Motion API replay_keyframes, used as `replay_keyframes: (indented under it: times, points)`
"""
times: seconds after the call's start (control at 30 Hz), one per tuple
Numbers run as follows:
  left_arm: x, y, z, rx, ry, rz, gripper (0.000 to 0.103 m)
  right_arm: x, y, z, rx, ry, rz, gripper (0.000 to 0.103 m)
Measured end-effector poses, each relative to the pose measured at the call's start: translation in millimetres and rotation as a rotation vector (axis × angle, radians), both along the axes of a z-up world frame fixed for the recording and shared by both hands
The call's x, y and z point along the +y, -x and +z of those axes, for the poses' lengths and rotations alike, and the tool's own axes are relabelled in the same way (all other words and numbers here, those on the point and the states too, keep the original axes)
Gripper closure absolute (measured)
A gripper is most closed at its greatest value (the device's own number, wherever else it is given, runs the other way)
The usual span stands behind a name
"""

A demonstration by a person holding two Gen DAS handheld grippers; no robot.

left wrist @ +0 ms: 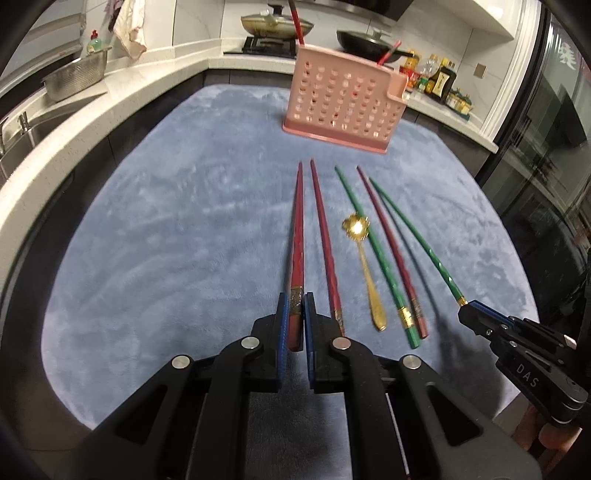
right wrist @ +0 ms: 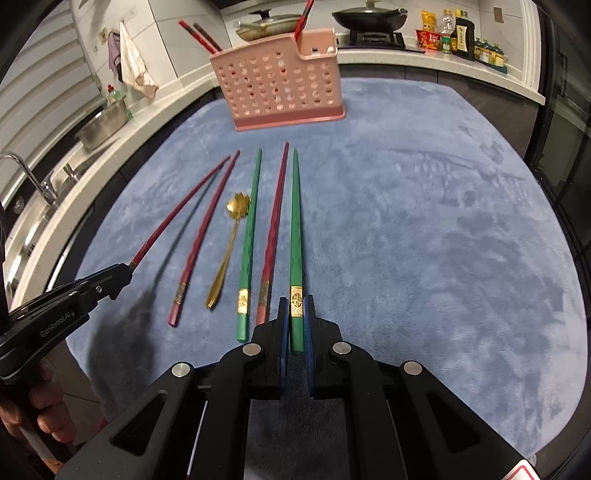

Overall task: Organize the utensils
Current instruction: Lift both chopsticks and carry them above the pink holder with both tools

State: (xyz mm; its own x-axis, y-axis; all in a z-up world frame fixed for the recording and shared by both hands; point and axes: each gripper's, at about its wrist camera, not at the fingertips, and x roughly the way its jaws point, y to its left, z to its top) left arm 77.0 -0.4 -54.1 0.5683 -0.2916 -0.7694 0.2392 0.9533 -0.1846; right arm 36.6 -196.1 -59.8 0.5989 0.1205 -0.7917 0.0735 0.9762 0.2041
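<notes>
My left gripper [left wrist: 294,300] is shut on the thick end of a red chopstick [left wrist: 297,236], lifted a little off the blue mat. My right gripper [right wrist: 296,303] is shut on the thick end of a green chopstick [right wrist: 296,221], also raised. Between them on the mat lie a second red chopstick [left wrist: 325,240], a gold spoon [left wrist: 364,258], a second green chopstick [left wrist: 373,251] and a dark red chopstick [left wrist: 391,254]. A pink perforated utensil holder [left wrist: 343,99] stands at the far side of the mat, with red chopsticks [right wrist: 201,37] in it.
The blue mat [right wrist: 424,221] covers the table. A white counter runs around it with a sink [left wrist: 22,136], a metal colander [left wrist: 74,77], two pans [right wrist: 369,16] on the stove and sauce bottles [right wrist: 458,35]. A dark glass door [left wrist: 546,147] is at right.
</notes>
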Motion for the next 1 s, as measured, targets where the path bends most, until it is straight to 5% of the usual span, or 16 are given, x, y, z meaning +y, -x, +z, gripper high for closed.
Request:
replay_keyframes:
  times: [1.0]
  points:
    - [12,-32,144,-0.297,0.02,0.052,0.096,-36,-35,154,-0.299,0.003,-0.078,0.096]
